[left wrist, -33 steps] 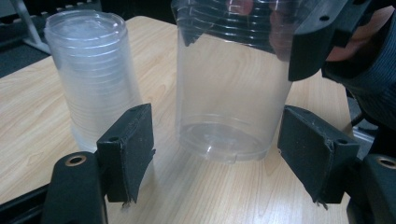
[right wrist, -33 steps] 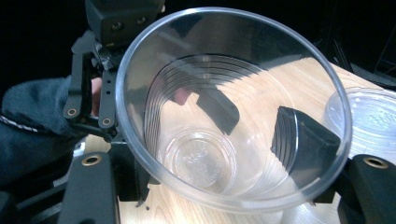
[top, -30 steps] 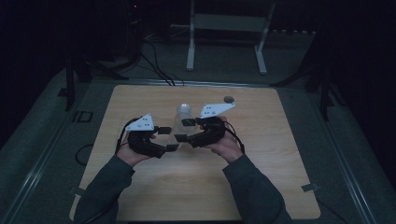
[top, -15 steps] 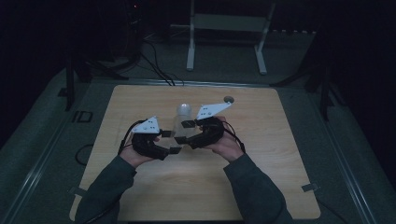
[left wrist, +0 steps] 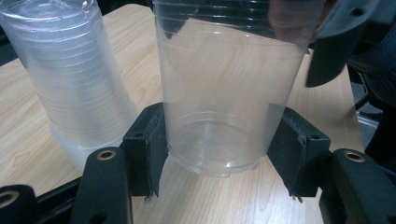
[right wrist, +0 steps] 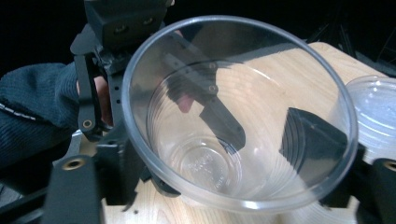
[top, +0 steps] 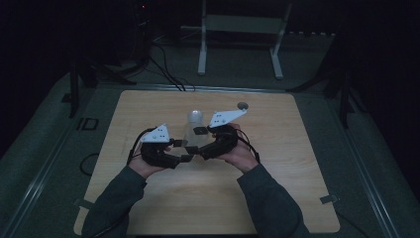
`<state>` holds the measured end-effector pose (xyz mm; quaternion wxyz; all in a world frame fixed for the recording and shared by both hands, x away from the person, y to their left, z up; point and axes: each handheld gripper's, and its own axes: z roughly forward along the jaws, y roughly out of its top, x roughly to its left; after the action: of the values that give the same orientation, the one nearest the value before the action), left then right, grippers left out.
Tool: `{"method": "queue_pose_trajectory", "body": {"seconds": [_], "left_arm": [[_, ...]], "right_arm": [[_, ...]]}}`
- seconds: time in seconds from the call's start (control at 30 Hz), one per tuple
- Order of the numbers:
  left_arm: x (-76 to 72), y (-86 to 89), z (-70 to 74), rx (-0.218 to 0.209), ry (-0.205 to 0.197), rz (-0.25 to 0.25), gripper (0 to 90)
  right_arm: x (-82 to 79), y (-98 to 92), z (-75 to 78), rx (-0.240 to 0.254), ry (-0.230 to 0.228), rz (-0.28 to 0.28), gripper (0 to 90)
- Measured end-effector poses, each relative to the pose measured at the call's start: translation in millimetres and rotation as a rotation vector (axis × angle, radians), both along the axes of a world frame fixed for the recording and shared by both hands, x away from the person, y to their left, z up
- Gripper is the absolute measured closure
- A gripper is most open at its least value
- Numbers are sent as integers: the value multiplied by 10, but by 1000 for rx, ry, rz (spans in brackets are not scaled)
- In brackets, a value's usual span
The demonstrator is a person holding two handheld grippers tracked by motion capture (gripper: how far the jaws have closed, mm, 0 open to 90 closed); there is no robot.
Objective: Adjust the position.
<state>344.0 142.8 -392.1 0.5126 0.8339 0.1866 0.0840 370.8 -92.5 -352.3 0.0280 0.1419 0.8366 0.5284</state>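
A clear plastic cup (left wrist: 219,93) stands upright just above the wooden table (top: 277,188), close in front of a stack of the same cups (left wrist: 70,84). My left gripper (left wrist: 224,149) has just been closing and is shut on the cup's base, a pad pressed on each side. My right gripper (right wrist: 219,158) has just been opening. Its jaws stand either side of the cup (right wrist: 233,116) near the rim without pressing it. In the high view both grippers, left (top: 184,157) and right (top: 202,148), meet at the table's middle.
The cup stack (top: 194,119) stands just behind the grippers; its rim (right wrist: 376,116) is at the right edge of the right gripper view. A small dark disc (top: 242,105) lies on the table farther back. A white stand (top: 242,29) and cables lie beyond the table.
The left gripper's jaws have closed in toward the cup between the two grippers. Both hands have stayed in place at the table's middle.
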Motion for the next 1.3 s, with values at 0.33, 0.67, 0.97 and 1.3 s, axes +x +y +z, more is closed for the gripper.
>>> {"method": "queue_pose_trajectory", "body": {"seconds": [0.33,0.67,0.97,1.3], "left_arm": [[-8,7,-6,-41,-10,25,408],[-14,22,-9,-67,-22,49,408],[-11,20,-21,-97,-30,58,408],[-17,-15,-57,-136,-36,74,408]], "right_arm": [[4,-59,-21,96,18,-26,201],[2,-62,-36,180,20,-44,203],[16,-103,-45,243,26,-55,217],[13,-110,-33,280,22,-58,225]]}}
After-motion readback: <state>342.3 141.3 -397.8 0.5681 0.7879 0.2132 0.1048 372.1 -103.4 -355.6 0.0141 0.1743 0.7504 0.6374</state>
